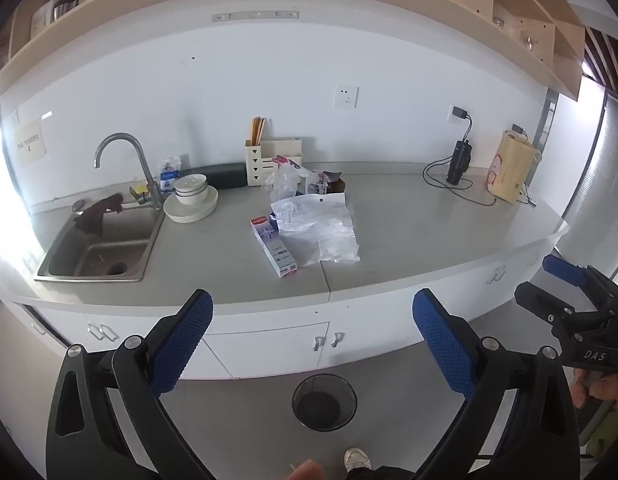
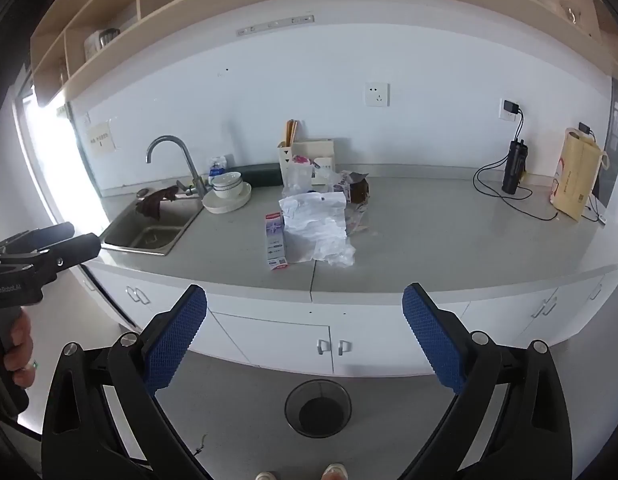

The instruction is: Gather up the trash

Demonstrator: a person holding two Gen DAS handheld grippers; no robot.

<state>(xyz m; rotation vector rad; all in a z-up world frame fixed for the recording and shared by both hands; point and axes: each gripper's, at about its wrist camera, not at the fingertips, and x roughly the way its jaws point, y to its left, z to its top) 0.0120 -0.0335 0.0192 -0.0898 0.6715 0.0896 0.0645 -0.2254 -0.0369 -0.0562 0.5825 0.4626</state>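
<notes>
Trash lies in the middle of the grey counter [image 1: 409,240] [image 2: 429,240]: a crumpled white plastic wrapper [image 1: 317,224] [image 2: 317,228], a long white toothpaste box [image 1: 273,247] [image 2: 275,243] on its left, a clear plastic bag [image 1: 287,182] [image 2: 299,178] and a torn brown packet [image 1: 335,185] [image 2: 359,190] behind. A black mesh wastebasket [image 1: 324,402] [image 2: 318,408] stands on the floor below. My left gripper [image 1: 313,344] and right gripper [image 2: 305,340] hang open and empty in front of the cabinets, well short of the counter.
A steel sink [image 1: 101,248] [image 2: 153,232] with a dark rag and tap sits at left, stacked bowls on a plate [image 1: 192,196] [image 2: 227,191] beside it. A chopstick holder [image 1: 257,162], a black flask with cables [image 1: 457,162] [image 2: 513,168] and a yellow bag [image 1: 511,170] [image 2: 577,178] stand farther back. Shoes show at the bottom edge.
</notes>
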